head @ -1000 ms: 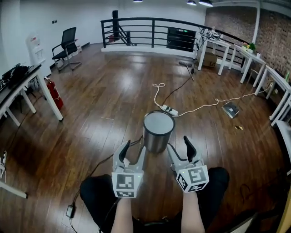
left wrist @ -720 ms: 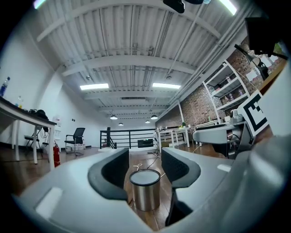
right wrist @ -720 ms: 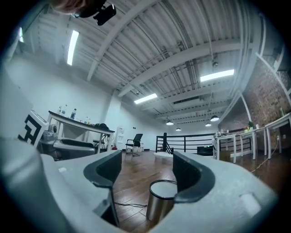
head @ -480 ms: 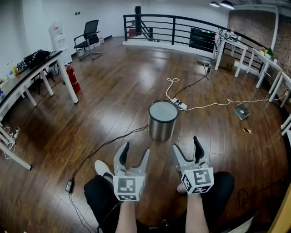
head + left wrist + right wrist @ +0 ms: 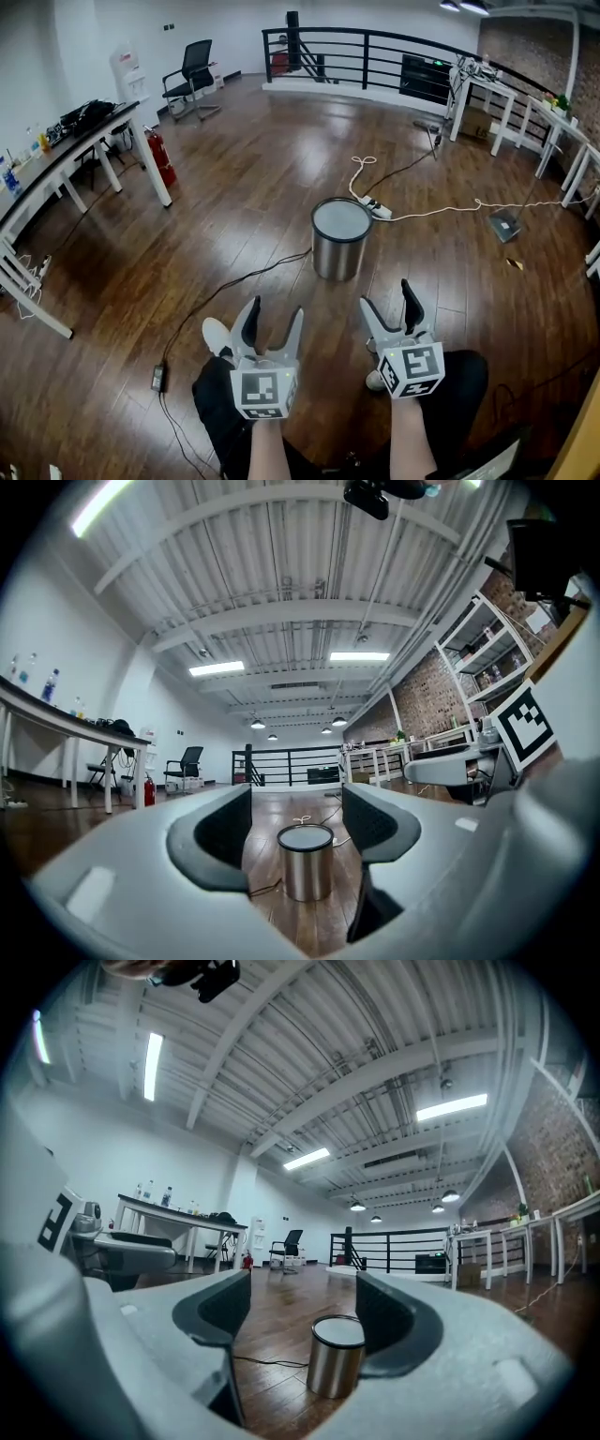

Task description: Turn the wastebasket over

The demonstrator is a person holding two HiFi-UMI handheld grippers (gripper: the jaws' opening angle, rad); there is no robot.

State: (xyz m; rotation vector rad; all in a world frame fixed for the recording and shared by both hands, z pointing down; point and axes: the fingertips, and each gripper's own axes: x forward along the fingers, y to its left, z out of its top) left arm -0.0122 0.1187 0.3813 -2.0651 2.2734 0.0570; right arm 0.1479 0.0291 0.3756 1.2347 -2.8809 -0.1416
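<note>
A second ago the wastebasket (image 5: 339, 239) was just in front of my two tools, almost between them; now it stands well apart from them, further out on the wooden floor (image 5: 225, 197), so both tools have drawn back toward my knees. In the same second the jaws also went wider. My left tool (image 5: 273, 314) is spread, and in its own view there is only air between the dark pads, with the wastebasket far beyond them. My right tool (image 5: 388, 300) is spread too, very wide, and it also pinches nothing. The wastebasket is a plain metal cylinder and it stands upright. Its top looks like a closed pale disc inside a dark rim, not an open mouth, so I judge that it is resting bottom up and that the turning is already done. Letting go and pulling back fits with this, but I cannot be fully sure from here that the top is closed. A thin black cable (image 5: 234, 286) runs over the floor up to its left side, and a white power strip (image 5: 373, 205) lies just behind it. As for writing, I can read none: the wastebasket shows no brand or label, and the marker cube (image 5: 264, 394) on each tool has only black and white square patterns, no letters.
</note>
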